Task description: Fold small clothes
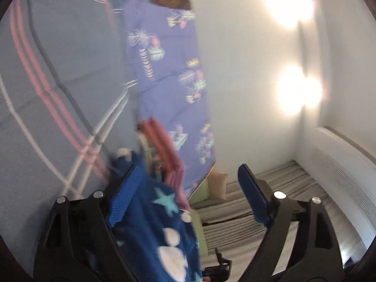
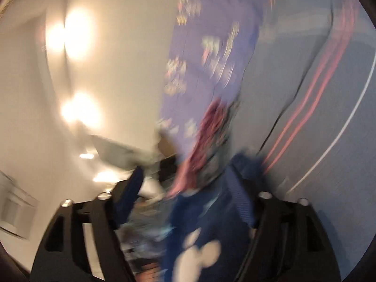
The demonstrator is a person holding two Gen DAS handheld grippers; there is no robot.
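A small dark blue garment [image 1: 162,232] with light blue stars and white shapes hangs across the left finger pad [image 1: 124,197] of my left gripper [image 1: 188,195]; the jaws stand wide apart, the right pad [image 1: 252,195] bare. In the blurred right wrist view the same blue garment [image 2: 206,230] lies between the jaws of my right gripper [image 2: 190,192], against the right pad [image 2: 242,202]; the jaws stand apart. A folded pink-red striped cloth [image 1: 164,148] lies just beyond, and it shows in the right wrist view [image 2: 209,131].
A grey bedsheet [image 1: 58,75] with pink and white stripes fills the left. A purple patterned pillow [image 1: 169,75] lies along its edge. A white wall with bright lamps [image 1: 289,9], a white wall unit [image 1: 345,174] and grey slats [image 1: 246,221] are to the right.
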